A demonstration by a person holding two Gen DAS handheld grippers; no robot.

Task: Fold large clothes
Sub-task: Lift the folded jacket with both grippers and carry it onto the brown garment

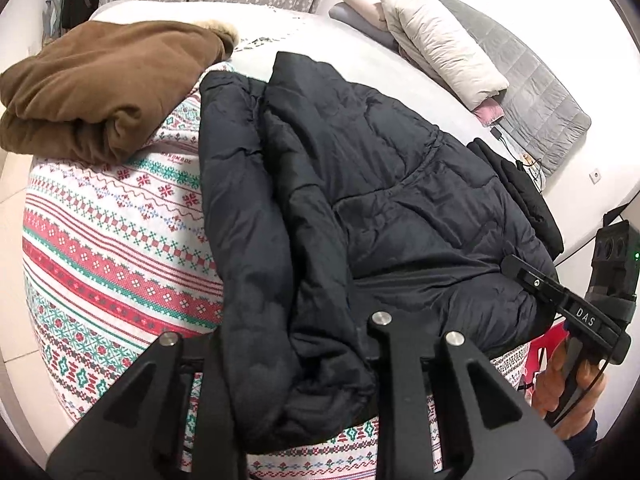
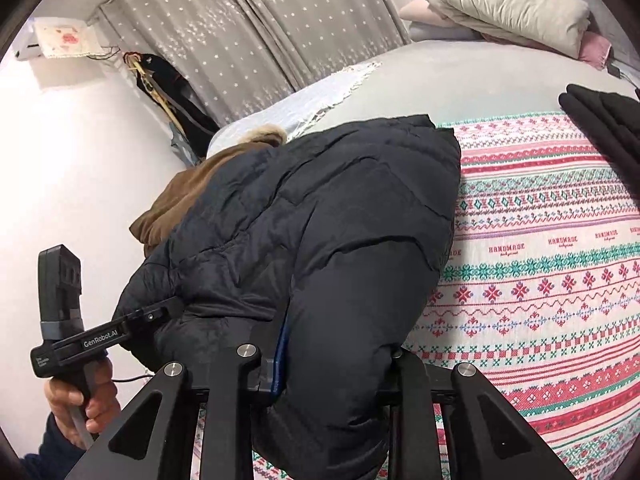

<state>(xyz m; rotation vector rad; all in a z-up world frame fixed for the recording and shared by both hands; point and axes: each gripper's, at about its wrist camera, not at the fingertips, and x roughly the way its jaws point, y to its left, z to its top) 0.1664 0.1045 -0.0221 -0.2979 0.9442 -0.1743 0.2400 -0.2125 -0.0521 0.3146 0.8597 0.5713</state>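
Fingers of left gripper: pinching near hem of black puffer jacket. Fingers of right gripper: likewise pinching padded fabric at near edge. Jacket location: bundled on patterned blanket over bed, touching brown garment. Handling, judged: light, soft, bulky, slick-shelled, springy. Best hold: seamed hem corners, deep bite.

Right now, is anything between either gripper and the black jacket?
Nothing visible. The black puffer jacket already bunches between the fingers of the left gripper and the right gripper. The brown folded garment lies beside it on the patterned blanket, clear of both.
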